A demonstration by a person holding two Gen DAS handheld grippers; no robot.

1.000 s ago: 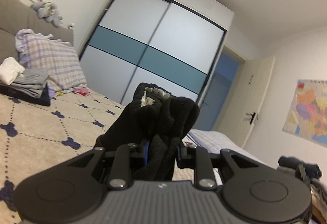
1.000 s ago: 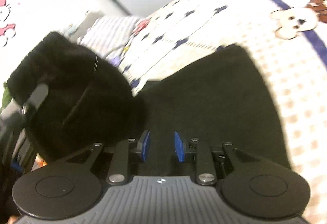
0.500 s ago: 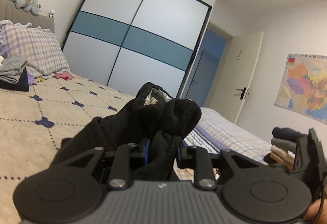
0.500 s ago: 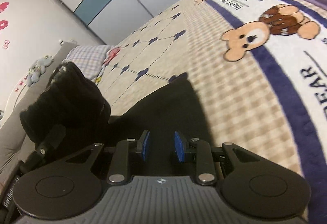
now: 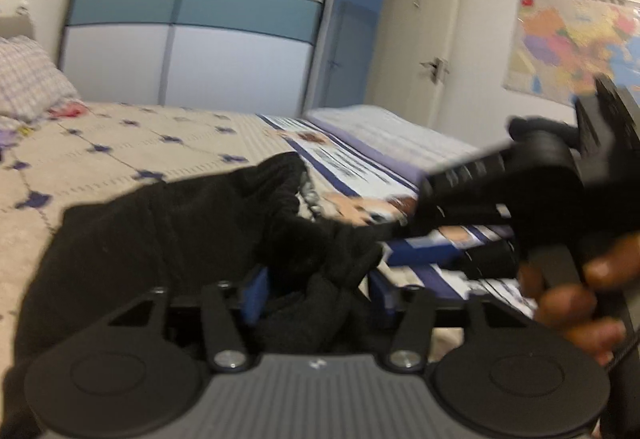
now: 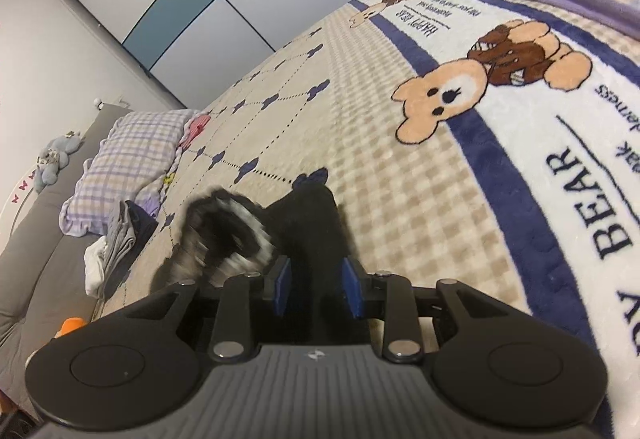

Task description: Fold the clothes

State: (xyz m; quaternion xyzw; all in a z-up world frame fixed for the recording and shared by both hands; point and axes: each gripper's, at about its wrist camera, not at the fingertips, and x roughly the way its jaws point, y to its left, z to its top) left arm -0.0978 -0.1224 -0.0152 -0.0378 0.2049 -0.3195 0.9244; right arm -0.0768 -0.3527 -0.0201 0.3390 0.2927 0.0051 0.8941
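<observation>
black tongs (image 5: 316,289), blue pads (image 6: 283,285), silver screws

Soft, even indoor light is filling the room, throwing no hard shadows. The left wrist view is smearing badly: the fluffy black garment (image 5: 168,235) and the colourful wall map (image 5: 576,43) are blurring. The right wrist view is holding sharper, the bear-printed fleece blanket (image 6: 500,111) reading crisply, though the garment's rim is streaking. Fisheye distortion is bending the tall white-and-teal sliding wardrobe (image 5: 200,39), and dark corners are vignetting both pictures.
</observation>
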